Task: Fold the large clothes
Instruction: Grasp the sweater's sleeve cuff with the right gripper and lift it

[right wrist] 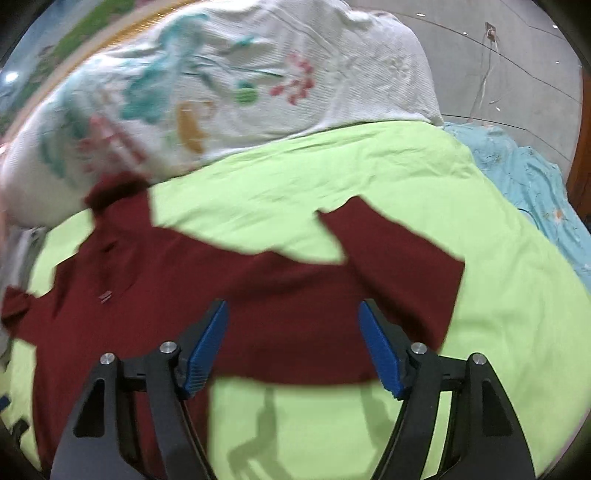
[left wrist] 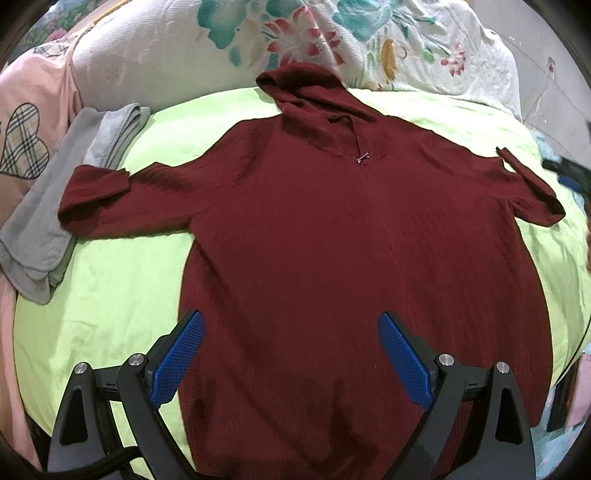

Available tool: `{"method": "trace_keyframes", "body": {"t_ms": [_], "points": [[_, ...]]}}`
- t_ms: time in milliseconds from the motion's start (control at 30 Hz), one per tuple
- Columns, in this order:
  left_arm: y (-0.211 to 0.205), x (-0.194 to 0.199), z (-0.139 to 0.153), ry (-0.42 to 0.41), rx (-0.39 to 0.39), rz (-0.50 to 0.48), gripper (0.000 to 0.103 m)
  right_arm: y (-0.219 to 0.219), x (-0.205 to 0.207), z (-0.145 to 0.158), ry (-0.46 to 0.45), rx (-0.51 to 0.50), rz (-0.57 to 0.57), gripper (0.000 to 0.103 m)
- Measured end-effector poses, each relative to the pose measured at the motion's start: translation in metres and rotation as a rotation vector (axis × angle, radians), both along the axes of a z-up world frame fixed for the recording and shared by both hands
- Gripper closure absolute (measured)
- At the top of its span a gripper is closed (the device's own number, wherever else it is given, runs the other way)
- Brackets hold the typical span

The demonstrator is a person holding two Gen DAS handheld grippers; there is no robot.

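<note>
Closest to the lens in the left wrist view: left gripper [left wrist: 291, 325], blue pads [left wrist: 177, 362] spread wide, nothing pinched btwn them. It hangs over the bottom half of the maroon hoodie [left wrist: 332, 240], a bit left of its middle, w/ the hem edge running under the left finger.

Hoodie is laid flat, front up, on the lime green sheet [left wrist: 110, 295]. Body fills the center of the view, both sleeves out to the sides w/ the ends turned back on themselves. Left sleeve end [left wrist: 96, 192] lies on the corner of a folded grey cloth [left wrist: 48, 221]. Hood [left wrist: 306, 99] points away from the cam, its tip reaching the white quilt w/ teal & red flowers [left wrist: 332, 33] bunched up at the far end. Far left there's a pink fabric w/ a plaid heart patch [left wrist: 26, 147].

Right wrist view is motion-blurred. Right gripper [right wrist: 291, 328] is released too, pads clearly apart, not clamped on anything; it sits above the right sleeve [right wrist: 369, 258] and the strip of body next to it. Its shadow falls on bare green sheet [right wrist: 332, 424] just below. That sleeve is bent, cuff end pointing back toward the hood side. Hood [right wrist: 118, 195] is upper left here, against the flowered quilt [right wrist: 258, 74]. Beyond the sheet on the right: light blue bedding [right wrist: 524, 177], then grey floor [right wrist: 517, 55] w/ a cable lying on it. Can't tell more there, too blurry.
</note>
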State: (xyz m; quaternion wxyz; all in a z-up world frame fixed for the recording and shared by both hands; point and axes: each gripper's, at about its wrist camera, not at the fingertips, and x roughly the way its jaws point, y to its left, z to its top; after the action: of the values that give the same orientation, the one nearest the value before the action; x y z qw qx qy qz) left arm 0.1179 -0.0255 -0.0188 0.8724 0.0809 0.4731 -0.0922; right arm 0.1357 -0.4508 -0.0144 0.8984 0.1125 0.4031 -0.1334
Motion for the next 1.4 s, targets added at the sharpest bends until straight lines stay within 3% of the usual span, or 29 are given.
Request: {"method": "trace_keyframes", "body": {"t_ms": [300, 367, 433, 500, 600, 800, 967, 1267, 1400], "points": [[-0.021, 0.018, -0.023, 0.063, 0.041, -0.023, 0.008, -0.045, 0.104, -0.063, 0.144, -0.08, -0.031, 0.045], [-0.023, 0.02, -0.027, 0.068, 0.048, -0.028, 0.008, -0.056, 0.115, -0.075, 0.185, -0.084, -0.062, 0.056], [-0.025, 0.023, -0.03, 0.07, 0.052, -0.033, 0.008, -0.069, 0.12, -0.08, 0.192, -0.077, -0.089, 0.082], [-0.024, 0.025, -0.033, 0.073, 0.053, -0.034, 0.008, -0.074, 0.119, -0.077, 0.18, -0.053, -0.107, 0.098], [-0.021, 0.032, -0.034, 0.074, 0.035, -0.023, 0.008, -0.06, 0.111, -0.06, 0.106, 0.007, -0.089, 0.098], [-0.008, 0.042, -0.029, 0.051, -0.004, 0.008, 0.008, 0.029, 0.104, -0.025, -0.041, 0.251, 0.085, 0.098], [0.015, 0.044, -0.023, 0.029, -0.03, 0.05, 0.008, 0.151, 0.121, -0.014, -0.079, 0.39, 0.317, 0.098], [0.055, 0.052, -0.023, 0.022, -0.081, 0.128, 0.008, 0.322, 0.152, -0.055, 0.013, 0.601, 0.571, 0.098], [0.067, 0.059, -0.025, 0.034, -0.115, 0.143, 0.008, 0.365, 0.15, -0.059, 0.047, 0.61, 0.66, 0.098]]}}
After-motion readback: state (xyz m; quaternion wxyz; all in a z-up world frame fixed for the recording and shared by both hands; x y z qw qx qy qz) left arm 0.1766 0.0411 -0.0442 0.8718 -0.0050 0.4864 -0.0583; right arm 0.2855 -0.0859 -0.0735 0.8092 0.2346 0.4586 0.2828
